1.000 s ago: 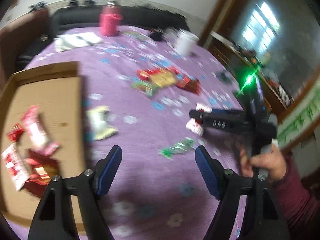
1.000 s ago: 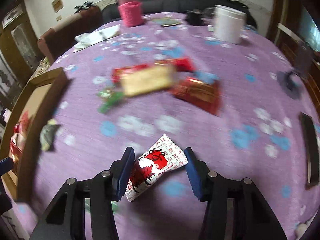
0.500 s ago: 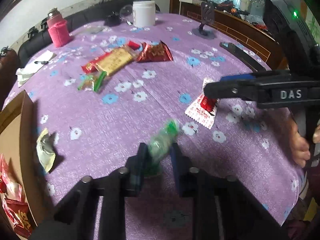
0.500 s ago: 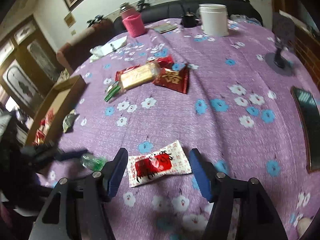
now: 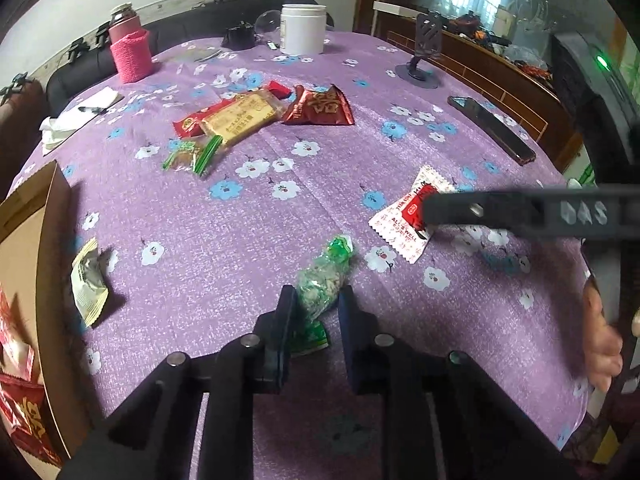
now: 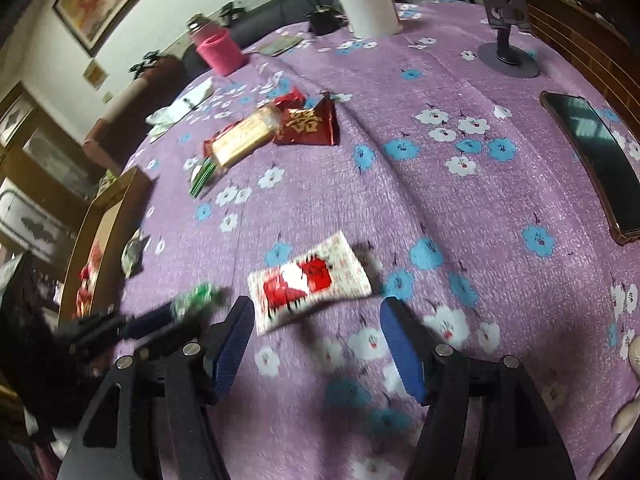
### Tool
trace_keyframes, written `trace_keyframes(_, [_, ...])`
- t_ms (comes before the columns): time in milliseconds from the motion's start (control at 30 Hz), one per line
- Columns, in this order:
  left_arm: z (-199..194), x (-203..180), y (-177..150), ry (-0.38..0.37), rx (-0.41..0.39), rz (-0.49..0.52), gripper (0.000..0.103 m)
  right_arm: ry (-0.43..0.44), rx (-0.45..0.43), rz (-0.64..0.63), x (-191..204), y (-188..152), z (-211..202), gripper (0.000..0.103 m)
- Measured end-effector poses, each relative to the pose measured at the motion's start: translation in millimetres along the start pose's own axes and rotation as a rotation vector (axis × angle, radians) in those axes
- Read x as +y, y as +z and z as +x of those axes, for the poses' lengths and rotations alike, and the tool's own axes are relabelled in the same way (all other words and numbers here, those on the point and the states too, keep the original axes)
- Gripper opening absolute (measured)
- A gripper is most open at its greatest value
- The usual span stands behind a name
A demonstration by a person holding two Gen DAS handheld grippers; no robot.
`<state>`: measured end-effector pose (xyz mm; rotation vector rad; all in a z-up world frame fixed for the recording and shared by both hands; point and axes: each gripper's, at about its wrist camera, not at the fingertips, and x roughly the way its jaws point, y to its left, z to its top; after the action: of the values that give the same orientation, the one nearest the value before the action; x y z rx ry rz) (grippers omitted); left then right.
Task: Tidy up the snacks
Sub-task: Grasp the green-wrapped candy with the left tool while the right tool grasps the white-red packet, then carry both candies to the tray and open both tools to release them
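Left wrist view: left tongs [image 5: 316, 312] pinch a green packet [image 5: 323, 278] near the table's [image 5: 240, 240] front edge; right tongs [image 6: 318, 344] gape, the red-and-white packet [image 6: 310, 282] lying loose just beyond; cardboard box [image 5: 36, 240] at the left edge.

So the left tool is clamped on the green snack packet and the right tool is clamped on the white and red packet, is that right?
Half right. The left tool is clamped on the green snack packet. The right tool is open: in the right wrist view, the white and red packet lies on the purple tablecloth ahead of its tips, untouched.
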<state>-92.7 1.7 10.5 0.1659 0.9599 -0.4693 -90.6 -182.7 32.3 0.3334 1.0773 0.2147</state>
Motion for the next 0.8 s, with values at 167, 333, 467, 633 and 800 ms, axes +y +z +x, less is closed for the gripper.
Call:
trace_keyframes(167, [-11,14,-6,-0.009,-0.025,-0.094,0.018,-0.071,0.008,-0.011,21,19,19,0.069])
trace_keyframes(333, [-38,28,-16,-0.019,-0.074,-0.147,0.018,-0.209,-0.004,-0.115,54,17,35,0.076])
trace_keyframes(467, [-60,37,-27,-0.021,-0.121,-0.19,0.018,-0.315,-0.026,-0.196,72,10,49,0.085])
trace_keyframes(633, [-86,53,-42,-0.018,-0.171,-0.246,0.018,-0.265,-0.046,-0.246,81,5,43,0.043])
trace_keyframes(800, [-114,81,-56,-0.009,-0.227,-0.323,0.018,-0.088,-0.033,-0.178,67,2,27,0.039])
